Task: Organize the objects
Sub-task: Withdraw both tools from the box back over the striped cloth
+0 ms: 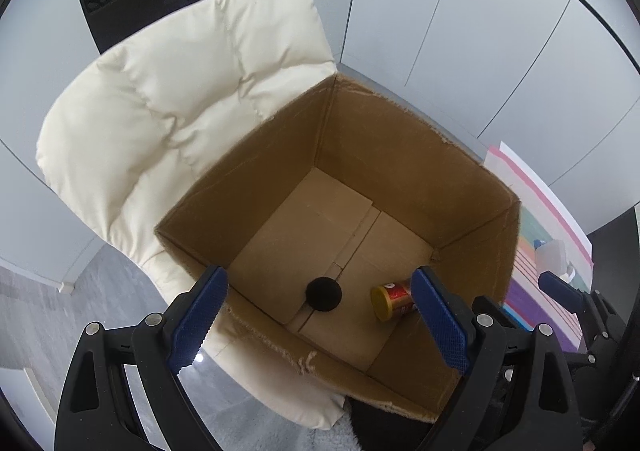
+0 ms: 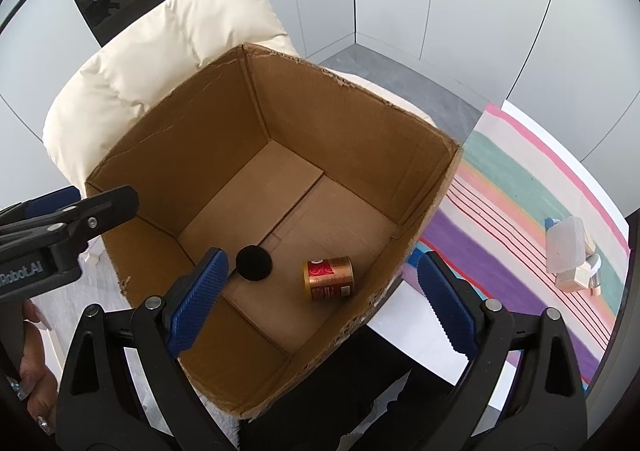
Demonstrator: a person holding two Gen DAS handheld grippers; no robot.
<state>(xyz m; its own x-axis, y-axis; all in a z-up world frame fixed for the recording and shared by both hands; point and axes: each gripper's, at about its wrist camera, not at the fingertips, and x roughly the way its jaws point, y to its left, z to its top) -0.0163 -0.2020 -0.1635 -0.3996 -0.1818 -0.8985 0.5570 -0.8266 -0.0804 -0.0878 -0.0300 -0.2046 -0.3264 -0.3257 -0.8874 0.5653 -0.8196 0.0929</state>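
Both the left claw (image 1: 320, 315) and right claw (image 2: 320, 303) are gaping empty above the cardboard box (image 2: 168, 155); a can (image 2: 329, 278) and black ball (image 2: 253, 257) are lying inside, while the bottles (image 2: 568, 251) beyond the right claw are still waiting on the worktop (image 2: 520, 187).

Between the blue-padded black tongs (image 2: 322, 303) lie a round black fuzzy ball (image 2: 253, 263) and a red and gold metal can (image 2: 329, 278), inside a brown cardboard box (image 2: 168, 155). Beyond the tongs is a cream quilted cushion (image 1: 160, 107); to their right is a cloth with purple, pink, green and red stripes (image 2: 520, 211).
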